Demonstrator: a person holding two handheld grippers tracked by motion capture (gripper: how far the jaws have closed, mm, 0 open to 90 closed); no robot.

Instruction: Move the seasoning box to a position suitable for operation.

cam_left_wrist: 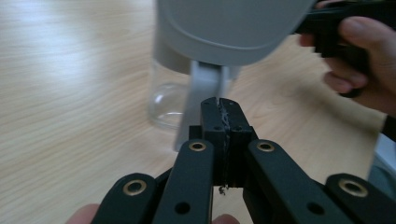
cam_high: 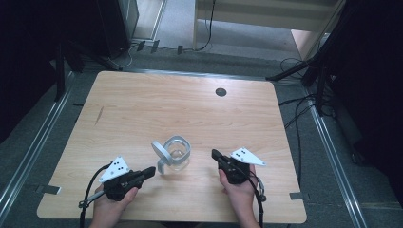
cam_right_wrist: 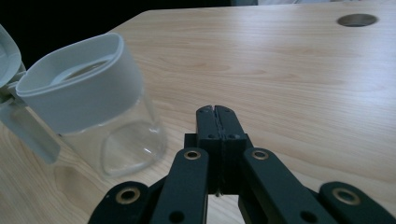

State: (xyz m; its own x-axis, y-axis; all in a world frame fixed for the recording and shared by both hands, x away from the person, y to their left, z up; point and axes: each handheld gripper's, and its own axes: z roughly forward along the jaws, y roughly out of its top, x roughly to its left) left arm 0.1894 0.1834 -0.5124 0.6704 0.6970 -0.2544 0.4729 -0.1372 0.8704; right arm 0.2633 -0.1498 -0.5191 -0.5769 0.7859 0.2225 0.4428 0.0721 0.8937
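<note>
While both hands rest low on the pale, fine-grained wooden table, a clear glass pitcher with a grey plastic collar stands upright between the two grippers, near the table's front edge. Its rounded grey lid is flipped open and stands on edge at the side toward the left gripper, above a flat grey handle. Through the transparent wall in the right gripper view the pitcher looks empty (only reflections show in the glass). The left gripper's black jaws are pressed together on nothing, their tips just short of the handle. The right gripper also has its jaws closed and empty, tips just beside the pitcher and apart from it. A round dark grommet hole sits near the table's far edge.
</note>
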